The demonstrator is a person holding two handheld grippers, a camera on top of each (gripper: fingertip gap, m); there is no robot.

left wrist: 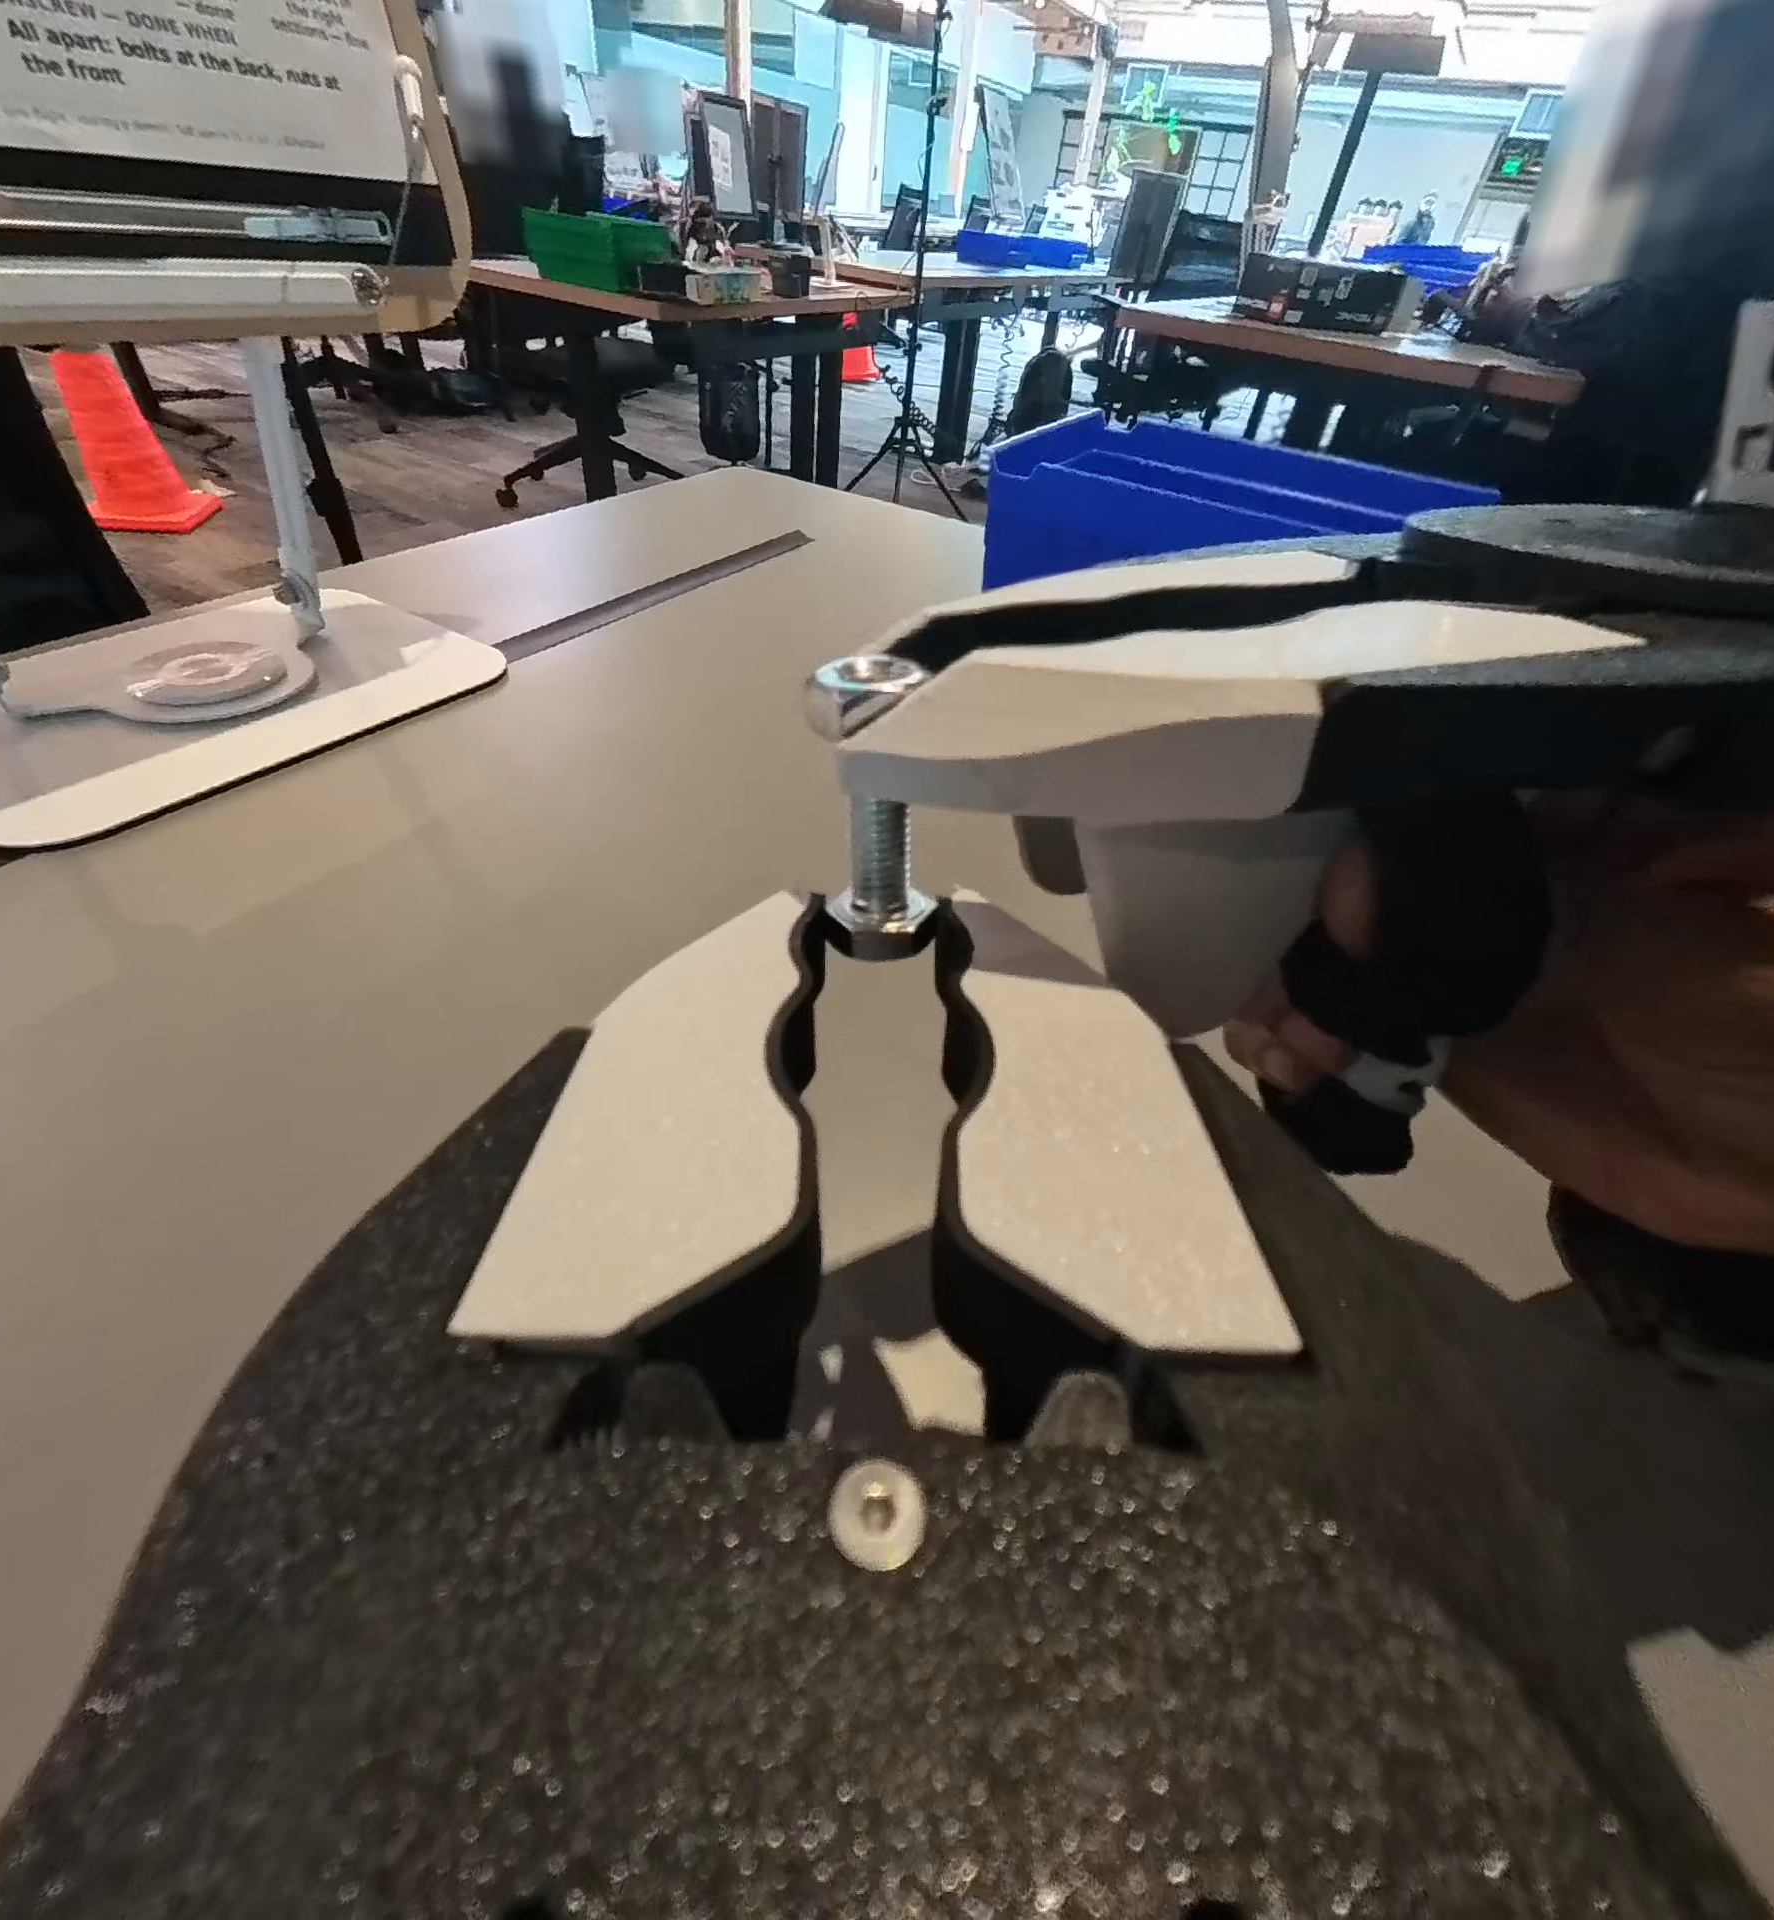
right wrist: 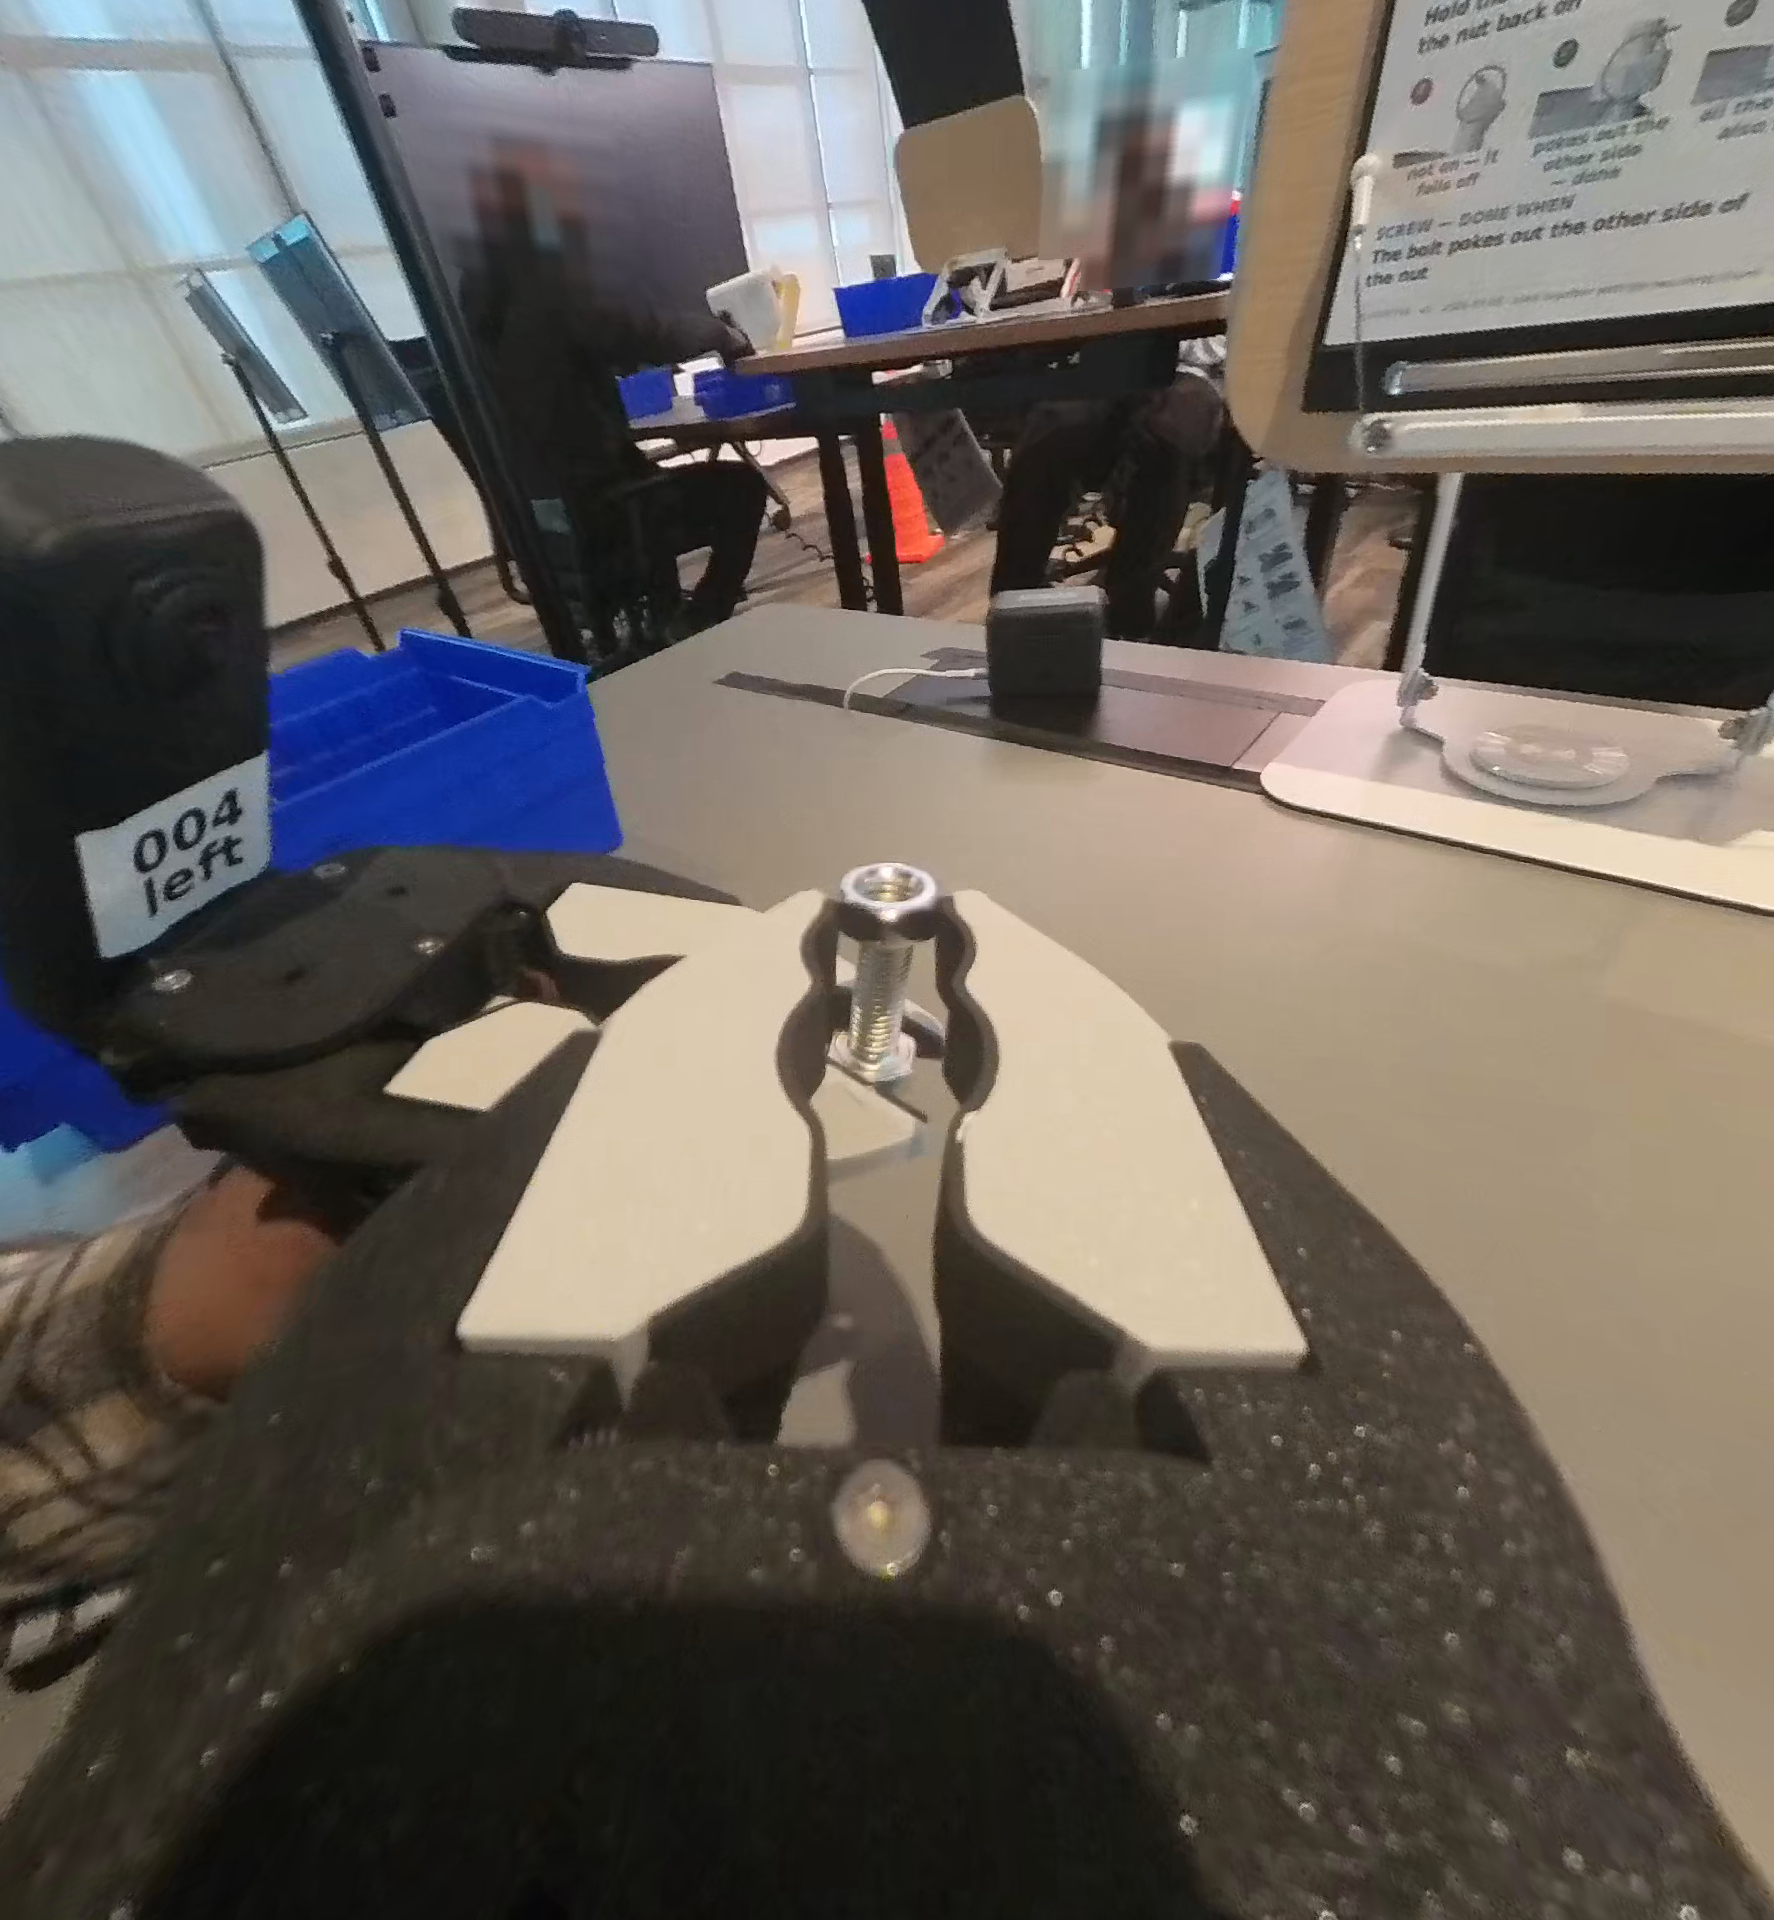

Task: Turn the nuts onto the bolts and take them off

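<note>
- My left tool (left wrist: 878, 940), centre of the left wrist view, is clamped on the bolt (left wrist: 881, 844) head, threads upright above the grey surface (left wrist: 343, 987).
- My right tool (right wrist: 888, 914) pinches the nut (right wrist: 885, 899) at the bolt's tip.
- I judge threading barely begun or nearly undone; next, rotate squarely.
- A blue bin (left wrist: 1174, 499) sits beyond.

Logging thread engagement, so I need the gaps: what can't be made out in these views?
- How deep the bolt sits in the nut: both views, right gripper covers the joint.
- Blue bin contents: both views, its walls hide them.
- Instruction sheet: both views, cropped by edges.
</note>
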